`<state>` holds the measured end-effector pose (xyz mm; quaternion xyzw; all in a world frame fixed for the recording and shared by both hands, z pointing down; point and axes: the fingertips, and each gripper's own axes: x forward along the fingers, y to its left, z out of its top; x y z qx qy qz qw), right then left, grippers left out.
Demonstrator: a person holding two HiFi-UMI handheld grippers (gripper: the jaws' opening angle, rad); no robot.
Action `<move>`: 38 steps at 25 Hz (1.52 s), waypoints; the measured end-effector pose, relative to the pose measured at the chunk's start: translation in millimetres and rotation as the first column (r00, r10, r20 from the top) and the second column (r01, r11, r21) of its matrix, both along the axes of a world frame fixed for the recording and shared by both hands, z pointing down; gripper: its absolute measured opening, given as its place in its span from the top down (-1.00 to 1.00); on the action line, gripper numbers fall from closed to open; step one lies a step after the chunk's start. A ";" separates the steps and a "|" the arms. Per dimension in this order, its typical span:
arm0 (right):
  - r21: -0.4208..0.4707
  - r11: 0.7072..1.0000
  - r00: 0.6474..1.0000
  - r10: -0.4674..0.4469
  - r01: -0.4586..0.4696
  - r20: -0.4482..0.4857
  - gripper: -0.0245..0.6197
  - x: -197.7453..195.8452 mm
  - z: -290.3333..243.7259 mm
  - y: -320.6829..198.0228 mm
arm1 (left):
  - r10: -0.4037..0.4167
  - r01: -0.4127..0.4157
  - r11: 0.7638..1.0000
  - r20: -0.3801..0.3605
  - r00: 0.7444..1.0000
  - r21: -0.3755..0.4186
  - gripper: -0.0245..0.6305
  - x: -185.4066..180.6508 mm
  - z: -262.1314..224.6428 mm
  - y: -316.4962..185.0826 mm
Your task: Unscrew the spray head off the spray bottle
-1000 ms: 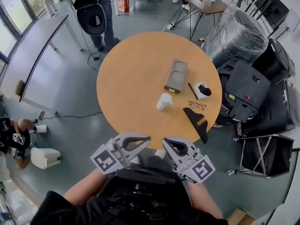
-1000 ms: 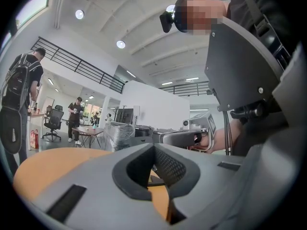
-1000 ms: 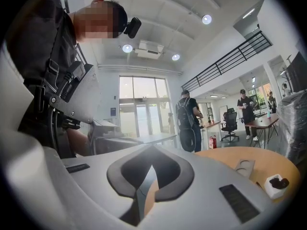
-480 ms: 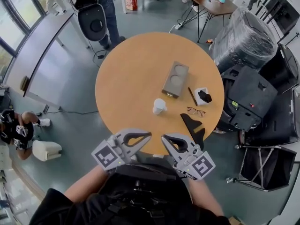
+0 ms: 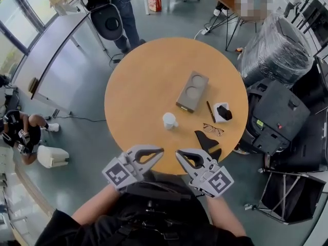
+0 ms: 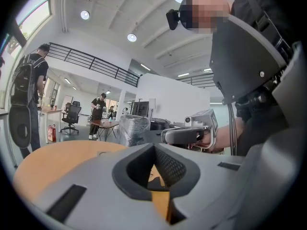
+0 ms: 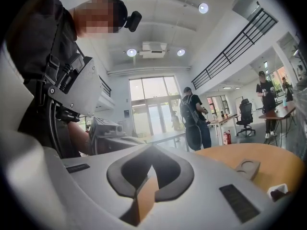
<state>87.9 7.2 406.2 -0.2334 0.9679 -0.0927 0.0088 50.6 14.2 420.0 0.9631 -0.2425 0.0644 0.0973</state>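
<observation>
Head view first: we're looking down at a round orange tabletop [image 5: 133, 86], and the white spray bottle [image 5: 169, 120] sits on it toward our side, just below a grey cup tray [image 5: 192, 91]. To its right lie a pen [image 5: 210, 111], a pair of glasses [image 5: 212, 129] and a small white box [image 5: 222, 112] with something dark in it. A black angular piece [image 5: 207, 141] lies near the tabletop's edge, can't tell what it is. The left tool [image 5: 160, 150] and the right tool [image 5: 179, 153] sit side by side near the edge closest to us, tips angled toward each other, both well apart from the bottle.

Left gripper view: the left tool [image 6: 154, 147] is clenched, jaws together with nothing between them. We see the right tool [image 6: 189, 134] off to the side in a hand, and the tabletop [image 6: 48, 162] stretching out to the left.

Right gripper view: same story, the right tool [image 7: 152, 150] is closed up tight and empty. The left tool [image 7: 110, 135] shows at the left, and the cup tray [image 7: 247, 166] rests on the tabletop [image 7: 268, 155] at the right. We can't spot the bottle in either of these two views
</observation>
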 end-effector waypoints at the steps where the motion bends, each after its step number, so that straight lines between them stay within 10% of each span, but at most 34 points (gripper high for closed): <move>1: -0.003 1.000 1.000 -0.006 0.006 -0.003 0.88 2.5 2.7 -2.3 | -0.006 0.006 1.000 0.004 1.000 -0.006 0.84 2.8 3.4 -0.6; 18: -0.081 0.996 0.996 0.034 -0.041 -0.087 0.86 -21.4 53.9 -45.9 | 0.048 -0.047 0.998 0.024 0.999 -0.045 0.84 -27.1 48.3 -48.1; 33: -0.186 0.974 0.988 0.108 -0.128 -0.114 0.85 -43.0 176.8 -108.8 | 0.007 0.014 0.990 0.146 0.989 -0.139 0.83 -49.0 242.3 -135.3; 38: -0.258 0.956 0.986 0.106 -0.137 -0.128 0.84 -47.3 210.4 -119.3 | -0.020 0.043 0.993 0.202 0.979 -0.111 0.46 -43.6 303.4 -167.1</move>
